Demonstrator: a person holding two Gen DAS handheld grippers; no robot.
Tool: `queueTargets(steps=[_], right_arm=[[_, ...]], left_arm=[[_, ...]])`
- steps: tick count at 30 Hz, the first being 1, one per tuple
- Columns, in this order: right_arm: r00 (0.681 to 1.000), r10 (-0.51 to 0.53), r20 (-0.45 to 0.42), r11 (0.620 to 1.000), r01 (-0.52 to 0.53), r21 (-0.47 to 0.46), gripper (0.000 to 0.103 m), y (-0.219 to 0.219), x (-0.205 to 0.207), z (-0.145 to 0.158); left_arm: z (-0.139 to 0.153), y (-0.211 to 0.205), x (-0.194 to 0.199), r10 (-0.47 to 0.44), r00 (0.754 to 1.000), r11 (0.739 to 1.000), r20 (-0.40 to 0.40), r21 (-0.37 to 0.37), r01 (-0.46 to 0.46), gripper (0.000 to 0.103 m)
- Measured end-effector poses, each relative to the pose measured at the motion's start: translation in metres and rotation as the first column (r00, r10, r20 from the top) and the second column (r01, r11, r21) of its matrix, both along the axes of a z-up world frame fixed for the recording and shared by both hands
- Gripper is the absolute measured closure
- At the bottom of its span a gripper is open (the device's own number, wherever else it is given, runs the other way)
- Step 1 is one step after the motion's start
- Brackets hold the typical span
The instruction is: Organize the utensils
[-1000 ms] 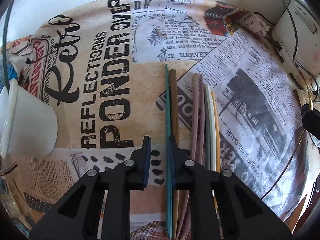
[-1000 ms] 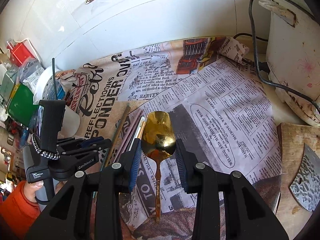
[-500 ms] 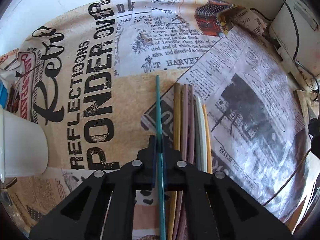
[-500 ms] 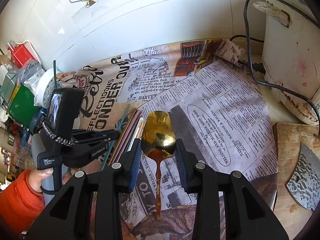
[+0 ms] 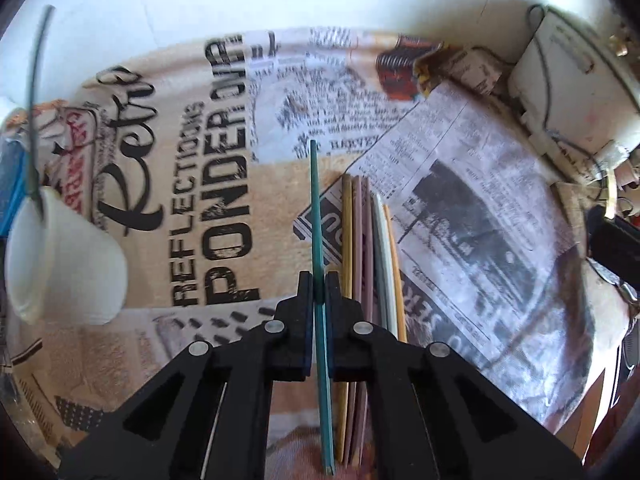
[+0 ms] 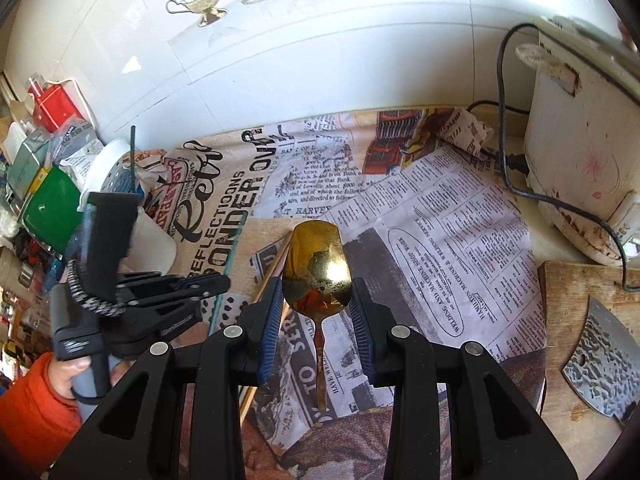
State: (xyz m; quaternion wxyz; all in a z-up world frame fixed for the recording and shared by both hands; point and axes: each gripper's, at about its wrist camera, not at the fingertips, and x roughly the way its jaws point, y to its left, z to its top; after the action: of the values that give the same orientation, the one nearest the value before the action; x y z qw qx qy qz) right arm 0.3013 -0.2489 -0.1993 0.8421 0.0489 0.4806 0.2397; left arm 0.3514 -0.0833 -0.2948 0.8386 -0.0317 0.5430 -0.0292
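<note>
My left gripper (image 5: 319, 284) is shut on a teal chopstick (image 5: 316, 208), lifted above the cloth. Several more chopsticks (image 5: 368, 248), yellow, pink, white and orange, lie side by side just right of it. A white cup (image 5: 68, 256) with one dark green chopstick (image 5: 34, 92) in it stands at the left. My right gripper (image 6: 316, 296) is open around the bowl of a gold spoon (image 6: 316, 268) that lies on the newspaper. The left gripper also shows in the right wrist view (image 6: 218, 280).
A newspaper-print cloth (image 5: 224, 184) covers the counter. A white rice cooker (image 6: 580, 152) with a black cord stands at the right. A wooden board (image 6: 568, 320) with a cleaver blade (image 6: 600, 368) lies at the right. Jars and tins (image 6: 48, 160) crowd the left.
My left gripper closed on the teal chopstick and lifted it up and to the left, away from the other chopsticks. My right gripper stayed open over the spoon.
</note>
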Motion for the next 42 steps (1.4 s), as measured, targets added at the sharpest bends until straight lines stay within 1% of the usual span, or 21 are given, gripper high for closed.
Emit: queueTargets(steps=[3,6,9,20,24,27,34,37,42], right_arm=[[1.0,0.002,0.017,1.0,-0.002,0.001,0.072,0.004,-0.004,0.006],[0.999,0.006,0.039,1.0,-0.006,-0.002,0.072,0.011,-0.009,0.015],[0.998,0.011,0.06,1.0,-0.011,-0.002,0.072,0.017,-0.014,0.023],[0.991,0.042,0.128,0.999,-0.04,-0.017,0.073,0.044,-0.027,0.053],[0.987,0.056,0.153,0.998,-0.054,-0.018,0.072,0.055,-0.027,0.063],[0.982,0.068,0.177,0.998,-0.066,-0.017,0.073,0.066,-0.027,0.072],[0.969,0.094,0.23,0.995,-0.095,-0.003,0.073,0.098,-0.026,0.095],[0.962,0.103,0.255,0.994,-0.107,0.002,0.073,0.114,-0.026,0.104],[0.955,0.114,0.275,0.992,-0.123,0.019,0.073,0.14,-0.024,0.115]], left_arm=[[0.021,0.002,-0.018,0.001,0.999,1.0,0.051,0.001,-0.001,0.1],[0.048,0.006,-0.048,0.009,0.995,1.0,0.097,-0.002,-0.009,0.1],[0.066,0.011,-0.066,0.019,0.989,1.0,0.145,0.002,-0.019,0.1],[0.11,0.038,-0.105,0.083,0.957,0.996,0.277,-0.054,-0.071,0.1],[0.128,0.052,-0.114,0.111,0.938,0.993,0.327,-0.068,-0.094,0.1],[0.142,0.063,-0.119,0.128,0.923,0.992,0.364,-0.065,-0.112,0.1],[0.177,0.096,-0.129,0.157,0.881,0.988,0.446,-0.072,-0.14,0.1],[0.19,0.112,-0.131,0.163,0.864,0.987,0.476,-0.07,-0.147,0.1],[0.209,0.138,-0.132,0.17,0.846,0.985,0.505,-0.073,-0.155,0.1]])
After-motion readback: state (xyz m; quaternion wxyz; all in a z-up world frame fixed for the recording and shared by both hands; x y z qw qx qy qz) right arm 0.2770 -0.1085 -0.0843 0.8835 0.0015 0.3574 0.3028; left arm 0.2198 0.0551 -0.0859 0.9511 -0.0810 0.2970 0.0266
